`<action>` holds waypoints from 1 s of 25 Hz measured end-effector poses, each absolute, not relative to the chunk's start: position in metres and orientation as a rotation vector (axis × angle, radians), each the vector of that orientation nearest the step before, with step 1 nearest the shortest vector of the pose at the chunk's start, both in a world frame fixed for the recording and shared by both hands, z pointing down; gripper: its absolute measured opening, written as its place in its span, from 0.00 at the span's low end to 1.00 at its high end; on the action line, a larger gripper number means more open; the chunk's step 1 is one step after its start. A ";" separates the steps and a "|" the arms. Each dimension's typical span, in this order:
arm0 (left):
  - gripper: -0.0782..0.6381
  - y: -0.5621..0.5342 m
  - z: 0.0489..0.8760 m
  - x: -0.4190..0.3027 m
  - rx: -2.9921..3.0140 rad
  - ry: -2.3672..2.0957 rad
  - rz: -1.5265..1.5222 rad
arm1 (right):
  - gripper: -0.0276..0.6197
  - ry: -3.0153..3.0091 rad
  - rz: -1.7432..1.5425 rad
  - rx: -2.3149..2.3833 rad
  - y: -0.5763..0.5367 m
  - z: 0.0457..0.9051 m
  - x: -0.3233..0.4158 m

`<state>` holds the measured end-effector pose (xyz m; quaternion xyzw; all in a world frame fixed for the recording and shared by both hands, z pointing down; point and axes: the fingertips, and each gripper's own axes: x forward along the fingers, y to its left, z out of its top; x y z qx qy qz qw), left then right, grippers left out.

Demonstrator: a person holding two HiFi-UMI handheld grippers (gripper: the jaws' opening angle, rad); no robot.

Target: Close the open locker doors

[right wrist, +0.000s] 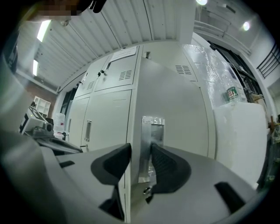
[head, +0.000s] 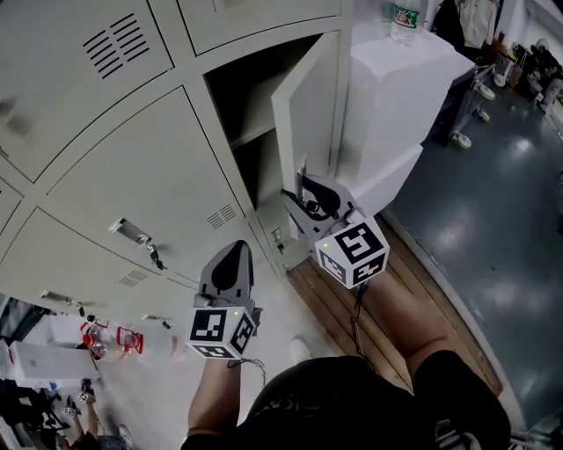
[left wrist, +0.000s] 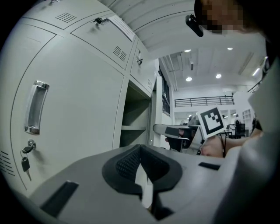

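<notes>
The inside of the open locker is mostly dark. Only a shelf shows there, and the swung-out door hides the rest. In the head view the right gripper covers the spot where it meets the door, so the contact reads only from the right gripper view. There the right-hand pad overlaps the lower part of the handle, and a small key under it is half hidden. Whether the pad presses the handle plate or the panel beside it cannot be told.

The door is plain pale grey metal with a shiny recessed handle near its free edge. It stands well out from the locker front, with its outer face turned toward a white box that has a bottle on top. The right gripper is clamped on the door's free edge, one jaw on each face.

The left gripper hangs apart from the lockers. Its jaws are together, with nothing between them.
</notes>
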<state>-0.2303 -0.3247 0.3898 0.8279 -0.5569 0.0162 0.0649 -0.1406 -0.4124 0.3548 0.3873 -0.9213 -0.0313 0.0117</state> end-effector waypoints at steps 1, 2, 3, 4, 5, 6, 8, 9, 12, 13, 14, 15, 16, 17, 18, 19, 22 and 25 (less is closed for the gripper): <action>0.12 -0.326 0.390 -0.232 2.498 -1.677 0.048 | 0.29 -2.876 -0.102 1.203 -0.415 0.355 -0.145; 0.12 -0.328 0.391 -0.233 2.498 -1.674 0.047 | 0.29 -2.878 -0.106 1.198 -0.417 0.355 -0.150; 0.12 -0.329 0.392 -0.235 2.497 -1.674 0.046 | 0.29 -2.880 -0.107 1.193 -0.419 0.355 -0.154; 0.12 -0.330 0.392 -0.237 2.496 -1.674 0.045 | 0.29 -2.882 -0.107 1.188 -0.422 0.355 -0.158; 0.12 -0.331 0.392 -0.239 2.496 -1.674 0.044 | 0.29 -2.883 -0.104 1.184 -0.425 0.355 -0.162; 0.12 -0.332 0.392 -0.240 2.497 -1.673 0.045 | 0.29 -2.884 -0.101 1.181 -0.427 0.355 -0.165; 0.12 -0.332 0.391 -0.244 2.500 -1.672 0.046 | 0.29 -2.885 -0.095 1.174 -0.431 0.355 -0.172; 0.12 -0.332 0.391 -0.246 2.502 -1.674 0.047 | 0.29 -2.888 -0.091 1.169 -0.433 0.355 -0.174; 0.12 -0.333 0.389 -0.252 2.502 -1.683 0.045 | 0.28 -2.901 -0.069 1.152 -0.439 0.355 -0.182; 0.12 -0.333 0.389 -0.254 2.502 -1.685 0.045 | 0.28 -2.905 -0.065 1.145 -0.441 0.355 -0.184; 0.12 -0.333 0.389 -0.255 2.502 -1.686 0.045 | 0.28 -2.909 -0.063 1.140 -0.443 0.354 -0.186; 0.12 -0.334 0.389 -0.257 2.502 -1.687 0.045 | 0.29 -2.912 -0.063 1.135 -0.445 0.355 -0.188; 0.12 -0.335 0.390 -0.258 2.502 -1.687 0.045 | 0.28 -2.914 -0.064 1.130 -0.447 0.355 -0.191; 0.12 -0.335 0.390 -0.259 2.501 -1.686 0.044 | 0.29 -2.915 -0.065 1.126 -0.449 0.355 -0.193; 0.12 -0.336 0.391 -0.261 2.500 -1.685 0.043 | 0.29 -2.917 -0.067 1.121 -0.451 0.355 -0.195; 0.12 -0.337 0.392 -0.262 2.498 -1.684 0.042 | 0.29 -2.918 -0.069 1.115 -0.453 0.355 -0.198; 0.12 -0.340 0.392 -0.266 2.498 -1.684 0.042 | 0.31 -2.923 -0.072 1.098 -0.459 0.355 -0.205; 0.12 -0.343 0.392 -0.270 2.499 -1.683 0.043 | 0.33 -2.926 -0.072 1.084 -0.465 0.355 -0.213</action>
